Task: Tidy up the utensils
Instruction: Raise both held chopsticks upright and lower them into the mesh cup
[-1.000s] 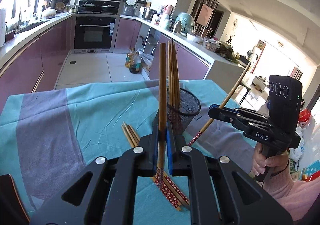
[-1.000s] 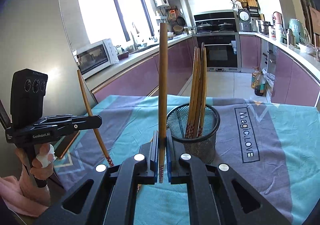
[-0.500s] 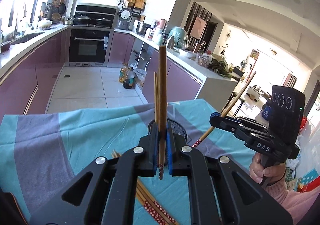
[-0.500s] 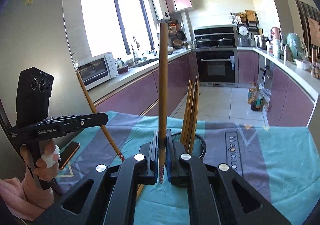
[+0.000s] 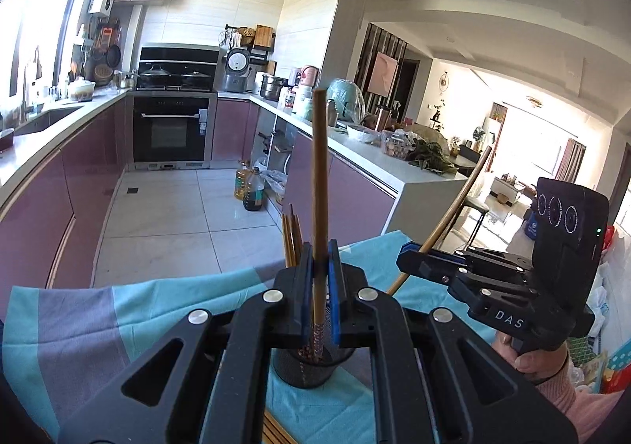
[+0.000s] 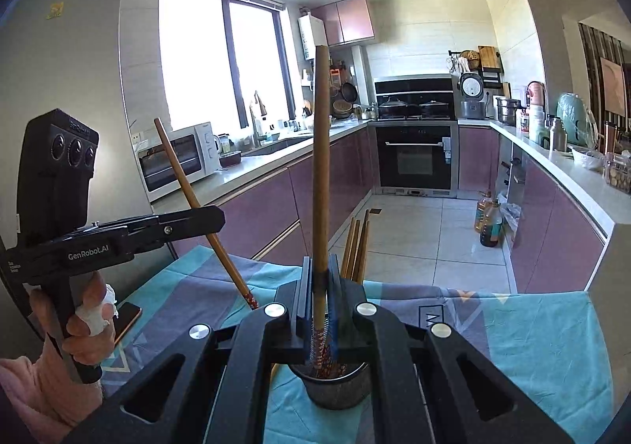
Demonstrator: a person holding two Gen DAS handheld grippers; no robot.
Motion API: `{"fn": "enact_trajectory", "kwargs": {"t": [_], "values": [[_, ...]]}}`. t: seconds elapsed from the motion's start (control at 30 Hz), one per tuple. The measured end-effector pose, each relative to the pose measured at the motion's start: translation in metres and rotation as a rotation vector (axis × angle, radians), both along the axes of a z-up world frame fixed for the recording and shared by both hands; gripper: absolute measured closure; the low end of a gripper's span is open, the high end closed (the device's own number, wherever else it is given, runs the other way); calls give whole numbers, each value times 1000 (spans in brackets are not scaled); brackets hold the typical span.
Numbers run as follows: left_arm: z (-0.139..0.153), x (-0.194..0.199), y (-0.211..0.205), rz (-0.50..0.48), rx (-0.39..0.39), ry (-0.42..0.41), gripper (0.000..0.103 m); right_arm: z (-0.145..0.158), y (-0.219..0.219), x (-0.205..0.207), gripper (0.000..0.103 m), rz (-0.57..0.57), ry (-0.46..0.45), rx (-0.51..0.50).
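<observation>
Already both tongs, left point(image 5: 321, 278) and right point(image 6: 320, 286), are clamped on one upright chopstick point(image 5: 318, 187) each above the mesh holder point(image 6: 335, 385) on the table point(image 6: 532, 345), so a tilted release could miss its rim.

Under your two grippers the mesh cup point(image 6: 335, 385) sits at 6 o'clock, its chopsticks point(image 6: 357, 245) spiking up at 12 and blocking a straight drop. The tablecloth point(image 6: 544, 341) at 3 o'clock lies bare; a phone point(image 6: 127, 319) lies at 9.
</observation>
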State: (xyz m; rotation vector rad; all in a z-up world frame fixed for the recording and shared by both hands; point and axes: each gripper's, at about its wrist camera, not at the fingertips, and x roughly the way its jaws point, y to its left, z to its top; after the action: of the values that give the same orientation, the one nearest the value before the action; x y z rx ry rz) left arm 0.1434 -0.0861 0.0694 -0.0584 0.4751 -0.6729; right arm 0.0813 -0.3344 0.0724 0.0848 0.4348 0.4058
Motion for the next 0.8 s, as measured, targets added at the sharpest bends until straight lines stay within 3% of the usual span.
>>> {"fn": "enact_trajectory", "kwargs": {"t": [0.8], "values": [[-52, 35, -46, -49, 230, 145, 95, -50, 13, 37, 97, 15, 208, -52]]}}
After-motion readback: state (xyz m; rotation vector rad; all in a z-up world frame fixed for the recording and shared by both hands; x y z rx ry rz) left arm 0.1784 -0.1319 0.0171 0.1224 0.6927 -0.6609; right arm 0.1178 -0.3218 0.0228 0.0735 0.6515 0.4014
